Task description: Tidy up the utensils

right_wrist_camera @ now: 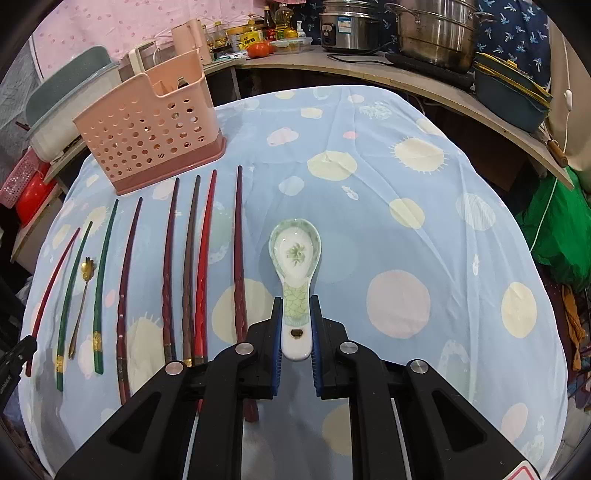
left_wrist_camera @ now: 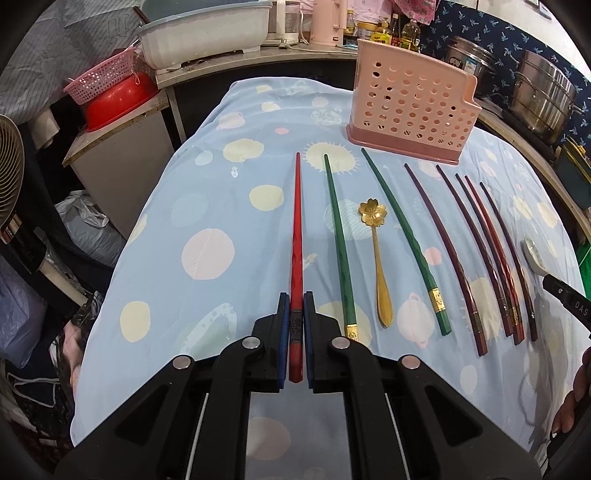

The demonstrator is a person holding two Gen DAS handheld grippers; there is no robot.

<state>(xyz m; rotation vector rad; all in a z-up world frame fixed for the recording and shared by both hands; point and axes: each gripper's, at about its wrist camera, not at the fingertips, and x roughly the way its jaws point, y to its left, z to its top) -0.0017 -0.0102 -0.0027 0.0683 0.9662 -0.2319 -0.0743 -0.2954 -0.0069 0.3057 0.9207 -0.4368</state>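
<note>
My left gripper [left_wrist_camera: 296, 301] is shut on the thick end of a red chopstick [left_wrist_camera: 296, 229] that points away over the blue spotted cloth. My right gripper [right_wrist_camera: 296, 306] is shut on the handle of a white and green ceramic spoon [right_wrist_camera: 294, 254] lying on the cloth. A pink perforated utensil holder [left_wrist_camera: 410, 107] stands at the back; it also shows in the right wrist view [right_wrist_camera: 155, 129]. Two green chopsticks [left_wrist_camera: 338, 236], a gold flower spoon [left_wrist_camera: 378, 254] and several dark red chopsticks [left_wrist_camera: 476, 251] lie in a row between the grippers.
The cloth-covered table [right_wrist_camera: 406, 221] drops off at its rounded edges. Steel pots [right_wrist_camera: 436, 33] and bottles stand on the counter behind. A white tub [left_wrist_camera: 207, 33] and a red basin [left_wrist_camera: 118, 99] sit at the back left.
</note>
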